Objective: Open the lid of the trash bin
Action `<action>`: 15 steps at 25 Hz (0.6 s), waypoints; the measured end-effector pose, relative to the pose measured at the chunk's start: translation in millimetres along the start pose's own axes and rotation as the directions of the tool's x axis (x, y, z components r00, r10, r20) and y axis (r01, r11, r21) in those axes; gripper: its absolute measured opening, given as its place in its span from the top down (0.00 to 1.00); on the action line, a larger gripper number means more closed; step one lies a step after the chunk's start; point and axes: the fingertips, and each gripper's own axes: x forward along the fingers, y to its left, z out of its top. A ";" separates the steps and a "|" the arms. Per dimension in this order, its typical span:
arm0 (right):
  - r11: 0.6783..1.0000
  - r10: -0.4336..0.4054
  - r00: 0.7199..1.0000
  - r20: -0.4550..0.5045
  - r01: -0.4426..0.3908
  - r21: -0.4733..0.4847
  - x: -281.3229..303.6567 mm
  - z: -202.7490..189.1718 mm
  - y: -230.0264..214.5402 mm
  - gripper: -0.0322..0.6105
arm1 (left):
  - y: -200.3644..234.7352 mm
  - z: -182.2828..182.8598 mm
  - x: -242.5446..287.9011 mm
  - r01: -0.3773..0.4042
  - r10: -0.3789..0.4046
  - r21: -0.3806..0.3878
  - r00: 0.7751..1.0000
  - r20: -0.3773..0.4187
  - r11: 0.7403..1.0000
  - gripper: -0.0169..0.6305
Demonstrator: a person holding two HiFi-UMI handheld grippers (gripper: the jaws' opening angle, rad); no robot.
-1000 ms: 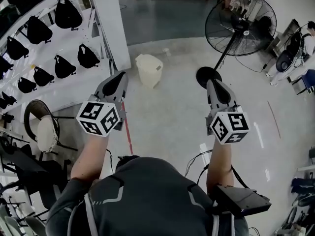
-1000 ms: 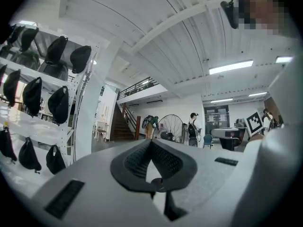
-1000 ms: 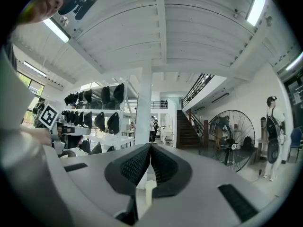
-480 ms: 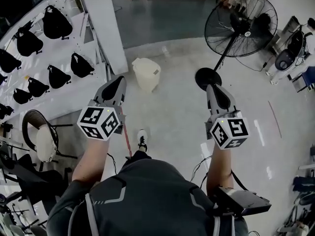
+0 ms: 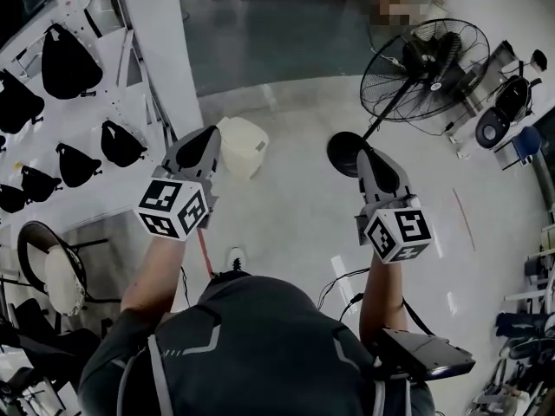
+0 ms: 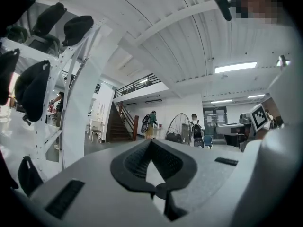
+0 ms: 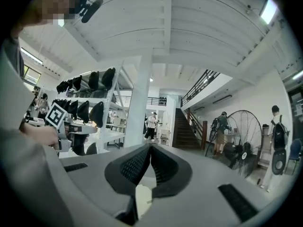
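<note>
Cream trash bin (image 5: 241,146): it stood on the floor ahead of you, lid down, beside the white pillar (image 5: 160,50).
Left gripper (image 6: 150,142): you held its jaws together, nothing between them.
Right gripper (image 7: 150,148): its jaws were likewise pressed together and empty.

Dark short-sleeved shirt (image 5: 260,345) with pale angular lines; grey left gripper (image 5: 211,133) and right gripper (image 5: 364,152), each with a black-and-white marker cube (image 5: 171,208)
</note>
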 end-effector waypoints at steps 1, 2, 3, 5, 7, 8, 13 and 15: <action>1.000 -0.002 1.000 0.001 0.002 0.000 13.9 1.6 -1.5 0.91 | 10.1 0.9 9.0 0.002 -0.002 -0.002 1.000 0.001 1.000 0.96; 1.000 -0.004 1.000 0.001 0.004 0.003 28.0 2.0 -2.6 0.91 | 20.2 1.3 17.0 0.004 -0.004 -0.002 1.000 0.001 1.000 0.96; 1.000 -0.006 1.000 -0.001 0.006 0.006 41.8 1.3 -2.7 0.91 | 30.5 0.9 23.7 0.005 -0.005 0.000 1.000 0.001 1.000 0.96; 1.000 -0.009 1.000 -0.010 0.009 0.009 68.1 -1.7 -1.0 0.91 | 51.1 -1.2 34.3 0.005 -0.005 -0.001 1.000 -0.001 1.000 0.96; 1.000 -0.006 1.000 -0.018 0.007 0.013 94.0 -2.1 1.1 0.91 | 71.6 -0.8 44.9 0.005 -0.005 -0.008 1.000 -0.003 1.000 0.96; 1.000 -0.004 1.000 -0.020 0.004 0.014 106.5 -1.3 2.4 0.91 | 81.5 0.3 50.1 0.005 -0.005 -0.011 1.000 -0.003 1.000 0.96; 1.000 -0.001 1.000 -0.020 0.001 0.005 157.1 0.2 4.9 0.91 | 120.9 -1.9 72.0 0.006 -0.006 -0.016 1.000 -0.001 1.000 0.96; 1.000 0.004 1.000 -0.030 -0.004 0.006 172.8 -2.9 4.9 0.91 | 131.9 -5.3 80.3 0.005 -0.005 -0.023 1.000 -0.005 1.000 0.96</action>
